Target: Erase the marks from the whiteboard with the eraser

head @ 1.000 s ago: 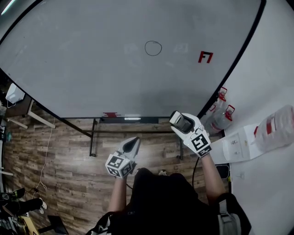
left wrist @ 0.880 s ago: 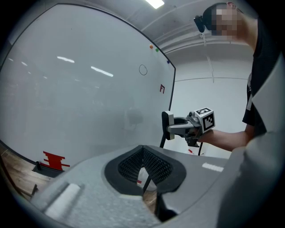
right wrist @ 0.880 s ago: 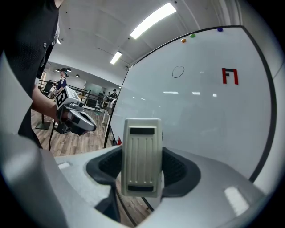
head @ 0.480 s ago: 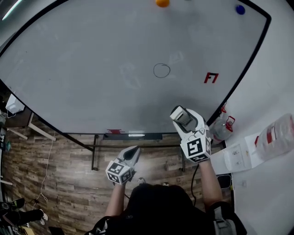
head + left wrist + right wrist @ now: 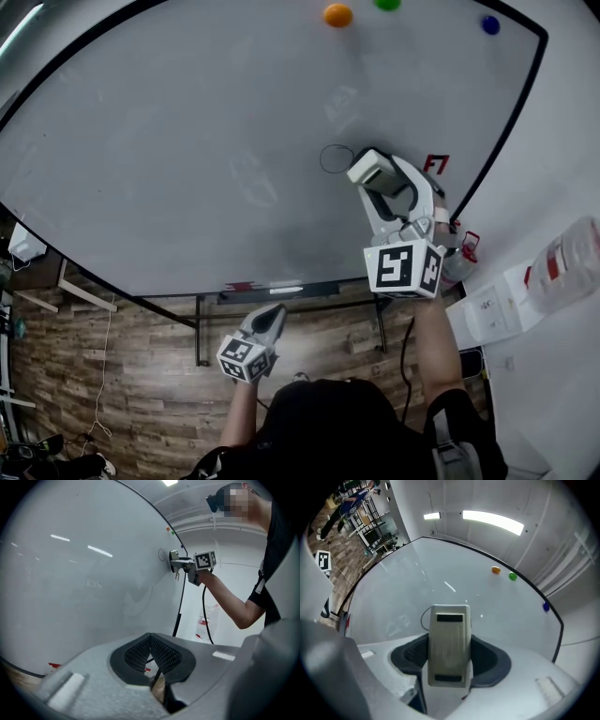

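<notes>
**Inspector:** Eraser (image 5: 449,639): location and heading?

**Assessor:** It is clamped in the right gripper (image 5: 450,660), near the whiteboard's (image 5: 187,141) right edge and just beside the circle (image 5: 336,158). Its pad faces the board. The long axis lies crosswise to the jaws, roughly up the board. Contact is unconfirmed.

**Inspector:** Progress?

**Assessor:** Judged barely begun. The circle and the red mark (image 5: 436,163) are intact. The left gripper (image 5: 151,653) is closed and empty, below the bottom edge.

Seeing one whiteboard (image 5: 187,141), one eraser (image 5: 368,167). Two grippers showing: left gripper (image 5: 271,314), right gripper (image 5: 382,187). Three magnets sitting along board top: orange magnet (image 5: 337,15), green magnet (image 5: 386,4), blue magnet (image 5: 490,24). Two marks showing on board: black circle (image 5: 337,158), red mark (image 5: 435,163). One plastic jug (image 5: 562,267), one person (image 5: 328,422) showing.
</notes>
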A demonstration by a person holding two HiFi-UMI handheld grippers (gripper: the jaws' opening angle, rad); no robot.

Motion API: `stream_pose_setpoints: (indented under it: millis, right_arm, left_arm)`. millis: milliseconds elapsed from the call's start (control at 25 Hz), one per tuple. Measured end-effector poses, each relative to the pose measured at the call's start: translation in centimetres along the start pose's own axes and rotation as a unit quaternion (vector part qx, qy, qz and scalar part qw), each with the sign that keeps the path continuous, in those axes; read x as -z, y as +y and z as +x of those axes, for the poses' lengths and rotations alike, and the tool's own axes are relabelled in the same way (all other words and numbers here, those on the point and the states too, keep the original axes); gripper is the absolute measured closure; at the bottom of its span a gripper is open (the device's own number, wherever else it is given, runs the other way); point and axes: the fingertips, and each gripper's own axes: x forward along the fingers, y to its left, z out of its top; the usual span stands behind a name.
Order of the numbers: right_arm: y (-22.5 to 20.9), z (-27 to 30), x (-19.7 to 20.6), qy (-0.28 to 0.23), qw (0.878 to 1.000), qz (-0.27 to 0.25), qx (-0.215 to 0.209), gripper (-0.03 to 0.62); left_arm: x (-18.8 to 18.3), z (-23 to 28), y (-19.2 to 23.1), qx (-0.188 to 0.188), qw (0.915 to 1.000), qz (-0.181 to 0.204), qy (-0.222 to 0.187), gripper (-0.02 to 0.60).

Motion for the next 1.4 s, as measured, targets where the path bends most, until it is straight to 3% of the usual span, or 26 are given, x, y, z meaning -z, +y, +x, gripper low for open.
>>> stream_pose_setpoints:
  millis: [240,640,1400]
  right_arm:
    - [-3.1,1.3,-3.0,-0.003,0.999,0.015,0.030,0.341]
    - [-2.9,2.8,-3.4,0.050,0.998,0.004,0.030,0.342]
    - [8.1,4.8,-6.2,0.046,0.995,-0.089,-0.024,0.344]
  left_arm:
    - [0.0,0.5,1.1,0.015,0.9999,0.002,0.002,0.572]
    - [-0.2,1.2,2.5,0.027,0.9996,0.002,0.005,0.572]
    - [0.6,1.0,4.6,0.029,0.9995,-0.009,0.010,0.572]
